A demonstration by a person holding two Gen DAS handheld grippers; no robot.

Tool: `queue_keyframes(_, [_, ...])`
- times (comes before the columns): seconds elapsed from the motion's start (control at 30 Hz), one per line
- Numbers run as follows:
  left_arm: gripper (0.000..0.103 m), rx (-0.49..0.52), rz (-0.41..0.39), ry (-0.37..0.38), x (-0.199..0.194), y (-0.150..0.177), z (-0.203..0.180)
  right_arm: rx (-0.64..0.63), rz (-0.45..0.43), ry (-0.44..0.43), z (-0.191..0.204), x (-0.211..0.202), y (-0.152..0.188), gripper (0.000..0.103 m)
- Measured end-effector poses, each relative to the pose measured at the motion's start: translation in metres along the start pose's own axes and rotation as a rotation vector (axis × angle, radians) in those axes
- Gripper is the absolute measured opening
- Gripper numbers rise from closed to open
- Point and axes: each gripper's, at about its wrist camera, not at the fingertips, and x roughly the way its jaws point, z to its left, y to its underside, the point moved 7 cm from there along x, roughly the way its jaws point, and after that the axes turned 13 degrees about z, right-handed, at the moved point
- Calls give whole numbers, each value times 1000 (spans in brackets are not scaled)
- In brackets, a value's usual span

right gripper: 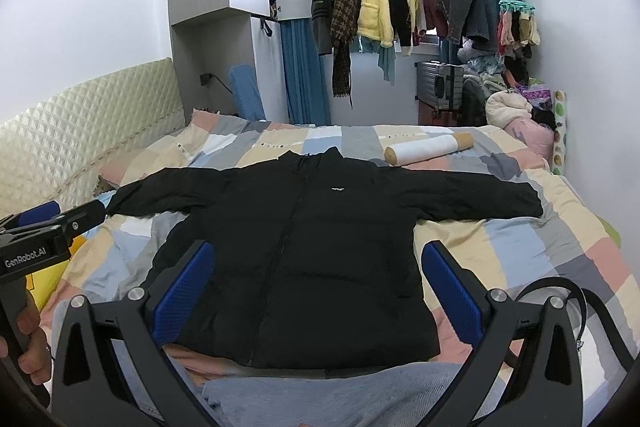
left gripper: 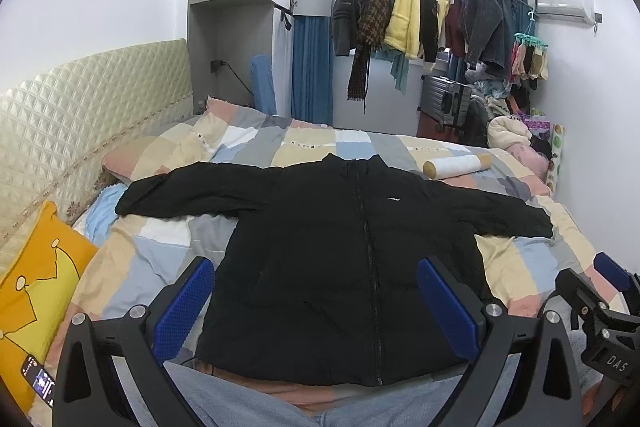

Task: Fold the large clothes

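A black zip-up padded jacket (left gripper: 340,259) lies flat, front up, on the patchwork bedspread (left gripper: 132,259), both sleeves spread out sideways and the collar pointing away. It also shows in the right wrist view (right gripper: 304,255). My left gripper (left gripper: 316,299) is open and empty, held above the jacket's hem near its left half. My right gripper (right gripper: 318,287) is open and empty above the hem near its right half. Each gripper appears at the edge of the other's view: the right one (left gripper: 608,299), the left one (right gripper: 44,227).
A white roll (left gripper: 456,166) lies on the bed beyond the jacket's right shoulder. A yellow cushion (left gripper: 36,291) and a phone (left gripper: 40,383) lie at the left. A black strap (right gripper: 560,307) lies at the right. The headboard (left gripper: 80,115) is left; hanging clothes (left gripper: 420,11) and a suitcase (left gripper: 444,99) stand behind.
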Motion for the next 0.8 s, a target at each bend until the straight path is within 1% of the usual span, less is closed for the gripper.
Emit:
queue_keyframes(0.03, [102, -1, 0, 3, 0, -1, 0, 0, 2, 0, 1, 1, -1, 103])
queue_keyframes(0.07, [102, -3, -3, 4, 1, 5, 2, 0, 3, -1, 2, 2, -1, 103])
queue_keyframes(0.4, [102, 3, 6, 14, 7, 3, -1, 0, 9, -1, 5, 6, -2, 103])
queue_keyframes(0.43, [102, 2, 5, 14, 6, 8, 0, 3, 10, 2, 4, 7, -2, 103])
queue_keyframes(0.63, [102, 10, 11, 15, 8, 11, -2, 12, 9, 5, 5, 11, -2, 103])
queue_keyframes(0.8, [102, -1, 14, 40, 12, 11, -3, 10, 9, -12, 5, 17, 0, 103])
